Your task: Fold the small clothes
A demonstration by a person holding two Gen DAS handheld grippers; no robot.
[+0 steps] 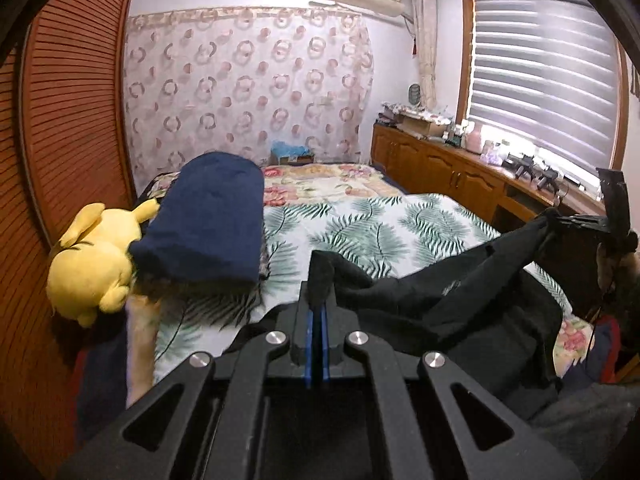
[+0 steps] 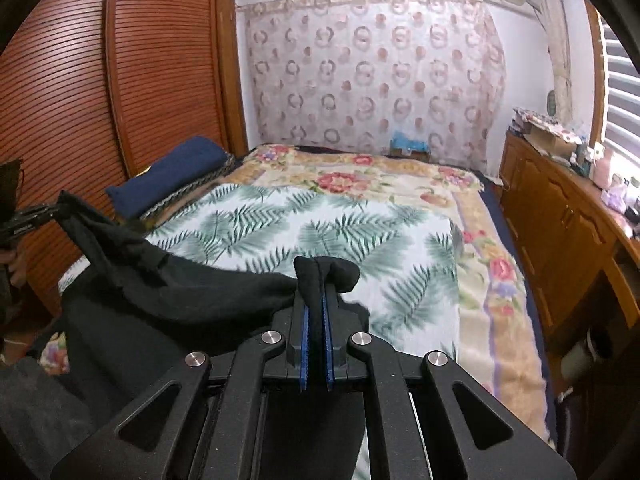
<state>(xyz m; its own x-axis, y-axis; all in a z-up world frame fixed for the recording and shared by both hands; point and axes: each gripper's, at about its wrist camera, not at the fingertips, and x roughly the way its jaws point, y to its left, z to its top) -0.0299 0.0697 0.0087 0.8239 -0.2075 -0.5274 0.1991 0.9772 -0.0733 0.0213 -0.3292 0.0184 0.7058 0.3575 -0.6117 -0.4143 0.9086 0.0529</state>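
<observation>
Both grippers are clamping the same black fabric garment [image 1: 448, 292], which is hanging stretched between them above the palm-leaf print bedspread [image 2: 304, 232]. The left gripper [image 1: 318, 300] is pinching one corner, the right gripper [image 2: 316, 296] the other. A folded navy blanket [image 1: 212, 216] is lying on the bedspread's left side, beside a yellow plush toy [image 1: 92, 260].

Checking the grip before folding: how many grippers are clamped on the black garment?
2: left gripper pinches one end of the black garment, right gripper the other.

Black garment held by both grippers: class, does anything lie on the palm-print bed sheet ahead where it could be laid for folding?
Nothing visible does. The black garment hangs over a bare palm-print sheet; the blue pillow and yellow plush toy sit at the side.
</observation>
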